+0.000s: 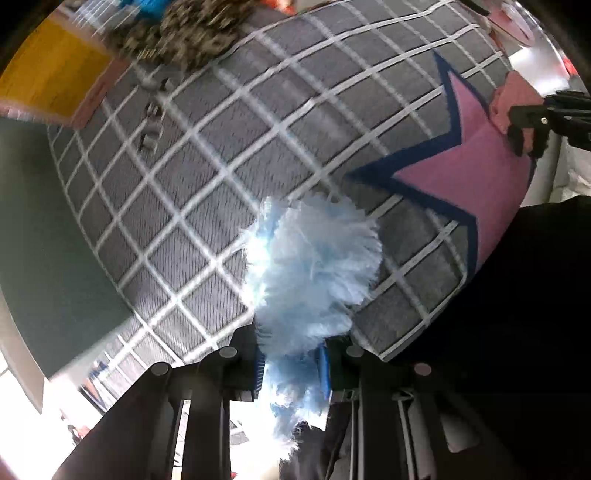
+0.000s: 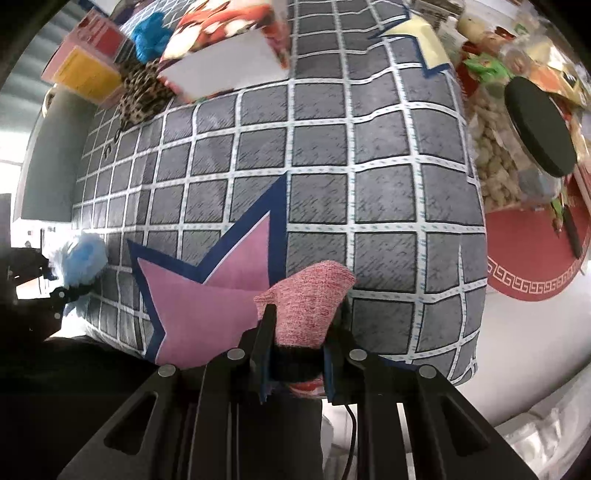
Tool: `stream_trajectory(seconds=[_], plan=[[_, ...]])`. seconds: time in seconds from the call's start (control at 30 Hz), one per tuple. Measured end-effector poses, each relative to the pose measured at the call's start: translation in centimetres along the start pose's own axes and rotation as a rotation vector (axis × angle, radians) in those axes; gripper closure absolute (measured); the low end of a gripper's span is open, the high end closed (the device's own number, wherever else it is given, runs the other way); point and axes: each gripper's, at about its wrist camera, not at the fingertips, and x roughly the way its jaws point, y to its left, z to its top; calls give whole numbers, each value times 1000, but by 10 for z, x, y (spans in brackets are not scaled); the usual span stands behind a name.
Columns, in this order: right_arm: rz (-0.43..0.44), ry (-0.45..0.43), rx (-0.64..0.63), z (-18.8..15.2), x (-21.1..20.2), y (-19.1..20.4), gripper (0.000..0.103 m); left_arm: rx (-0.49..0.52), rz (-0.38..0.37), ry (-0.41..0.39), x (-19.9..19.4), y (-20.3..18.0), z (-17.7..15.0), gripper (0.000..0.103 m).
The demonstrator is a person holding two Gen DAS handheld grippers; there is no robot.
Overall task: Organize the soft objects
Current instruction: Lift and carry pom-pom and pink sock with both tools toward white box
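Note:
My left gripper (image 1: 291, 369) points down over a grey checked cushion (image 1: 258, 147) and is shut on a fluffy light blue pom-pom (image 1: 314, 258), whose tuft bulges out past the blue pads. The right wrist view shows my right gripper (image 2: 295, 363) shut on a pink knitted cloth (image 2: 310, 302) with a dark band at the jaws. That cloth (image 1: 513, 99) and the right gripper (image 1: 528, 129) appear at the far right of the left wrist view. The pom-pom (image 2: 83, 258) shows at the left edge of the right wrist view. A pink star (image 2: 207, 299) with a blue border is printed on the cushion (image 2: 332, 166).
At the cushion's far end lie a leopard-print fabric piece (image 2: 142, 92), a bright blue fluffy item (image 2: 151, 31), a yellow and red box (image 2: 85, 66) and a patterned box (image 2: 229, 55). A jar of snacks with a black lid (image 2: 535, 129) and a red mat (image 2: 535, 254) sit to the right.

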Motion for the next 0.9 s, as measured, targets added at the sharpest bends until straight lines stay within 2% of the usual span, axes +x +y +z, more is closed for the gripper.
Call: stream_trajectory(seconds=[0.23,0.3,0.57,0.9], plan=[[-5,-40,51,8,-17,-22,81,111,26,-30,-12,-18,41,78],[7,-56,86,13,-24,-32,81,114,27,-42,-16,-16,51,78],[51,-127,188,42,-54,-51,81,-5,-22,-138,-43,15,89,78],[73,-154,202,77,-71,-30,81,-15,-1,-231,-106,32,132,78]])
